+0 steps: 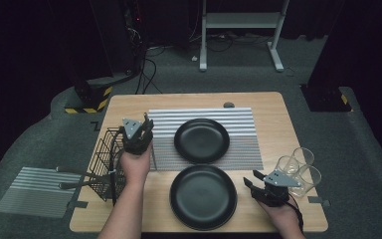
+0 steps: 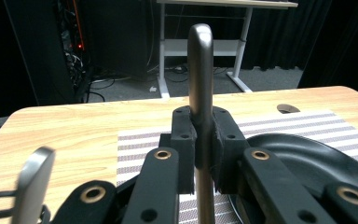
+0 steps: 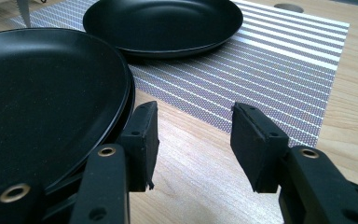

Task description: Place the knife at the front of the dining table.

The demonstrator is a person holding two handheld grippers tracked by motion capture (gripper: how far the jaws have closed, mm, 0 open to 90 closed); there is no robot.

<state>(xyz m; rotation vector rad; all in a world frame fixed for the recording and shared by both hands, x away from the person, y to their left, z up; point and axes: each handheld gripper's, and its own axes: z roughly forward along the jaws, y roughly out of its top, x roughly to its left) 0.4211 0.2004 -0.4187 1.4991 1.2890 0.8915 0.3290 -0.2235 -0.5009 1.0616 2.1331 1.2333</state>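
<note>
Since the job in hand looks like laying cutlery beside the plates, the table (image 1: 278, 119) sets the limits: the striped mat (image 1: 238, 129) lies across its far half with the far plate (image 1: 201, 140) on it, and the near plate (image 1: 203, 196) sits on bare wood in front. The wire basket (image 1: 107, 164) stands at the table's left edge, just beside the left gripper (image 1: 140, 130). That gripper's jaws are nearly closed, pinching the metal handle (image 2: 200, 74) of a piece of cutlery, which stands upright between the pads; I cannot tell whether it is a knife, fork or spoon. To do this well, I judge the handle should be tipped down flat before release and laid on the mat just left of the far plate, parallel to its edge and clear of the rim. The right gripper (image 1: 259, 186) rests about half open near the glasses (image 1: 298, 167), holding nothing.
</note>
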